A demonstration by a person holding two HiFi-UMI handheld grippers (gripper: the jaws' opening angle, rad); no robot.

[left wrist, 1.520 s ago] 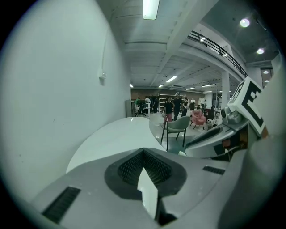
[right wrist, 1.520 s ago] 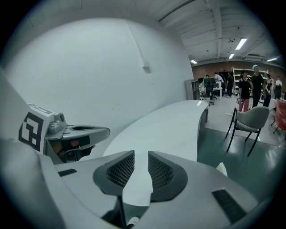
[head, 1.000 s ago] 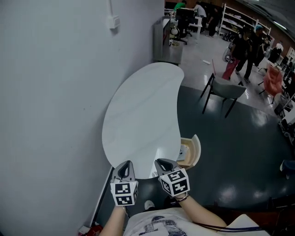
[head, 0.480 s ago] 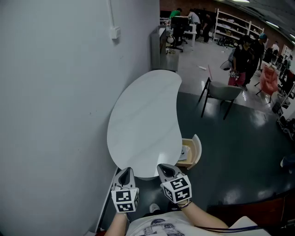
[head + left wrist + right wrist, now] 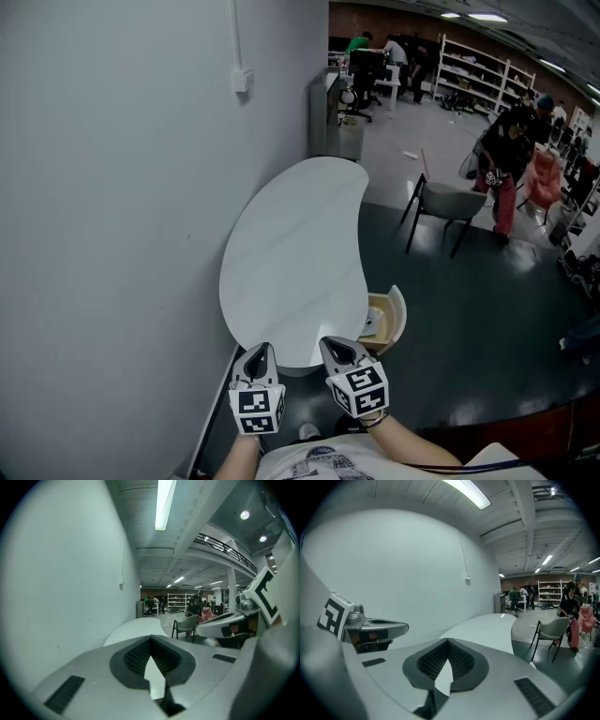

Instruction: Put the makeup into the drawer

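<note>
Both the left gripper (image 5: pixel 260 351) and the right gripper (image 5: pixel 337 343) are pressed together, empty, at bottom centre by the near edge of my white counter (image 5: pixel 291 253). Just right of them I see the drawer (image 5: pixel 396 317) standing open, with a small pale item (image 5: pixel 371 324) inside.

The pale wooden drawer (image 5: pixel 388 321) sits half hidden under the near right edge of the white kidney-shaped tabletop (image 5: pixel 295 253); its contents are too small to tell.

Table (image 5: pixel 291 244) against wall (image 5: pixel 112 234), drawer (image 5: pixel 396 319) at rt edge (chair (image 5: pixel 445 204) beyond)
</note>
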